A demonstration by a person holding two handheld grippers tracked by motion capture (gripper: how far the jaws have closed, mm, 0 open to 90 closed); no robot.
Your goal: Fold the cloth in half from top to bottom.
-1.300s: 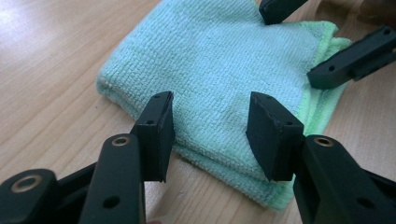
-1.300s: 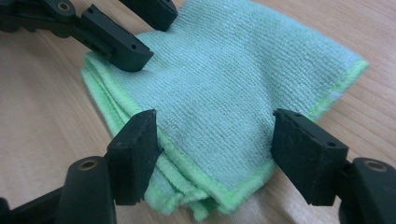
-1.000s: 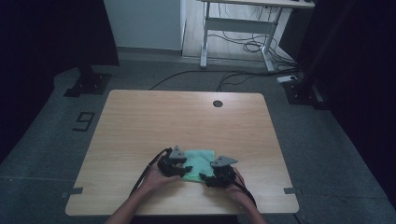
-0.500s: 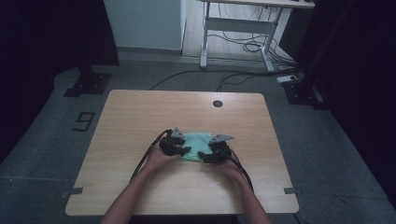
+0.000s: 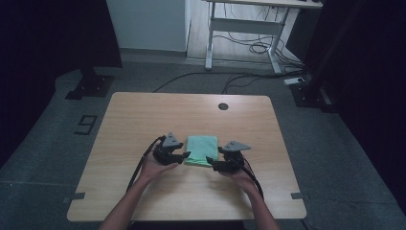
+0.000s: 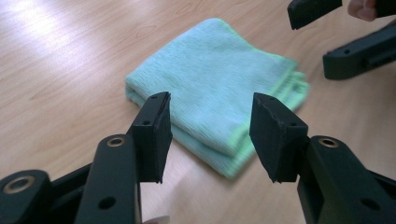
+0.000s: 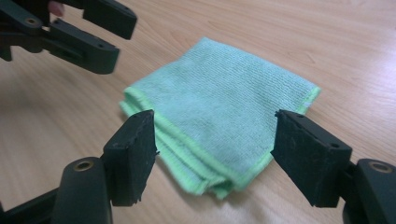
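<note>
Folded green microfibre cloth [image 5: 201,149] lies flat on the wooden table [image 5: 143,115], near the person's edge and about midway across. Roughly square packet, slightly longer toward the far edge in the high view; layered folded edges [image 7: 205,179] face the near side, seen stacked in both gripper views. Lime-coloured hem runs round the edges.

Table: pale wood grain, rounded corners, a dark cable grommet [image 5: 223,106] near the far edge. Grey carpet floor [image 5: 57,143] around it, tape marks [image 5: 85,124] to the left, a white desk frame [image 5: 244,28] with loose cables [image 5: 249,48] beyond. Room dim at the sides.

Left gripper [image 5: 182,156] sits just left of the cloth, jaws aimed at its near left corner; jaws apart, have just been opening, nothing pressed between them, cloth ahead of the pads [image 6: 154,135]. Right gripper [image 5: 211,163] sits just right of the cloth, jaws wide, released, cloth's near corner ahead of them, untouched. Both forearms come in from the bottom, hands [image 5: 155,167] wrapped round the gripper bodies, tips angled inward toward each other.
</note>
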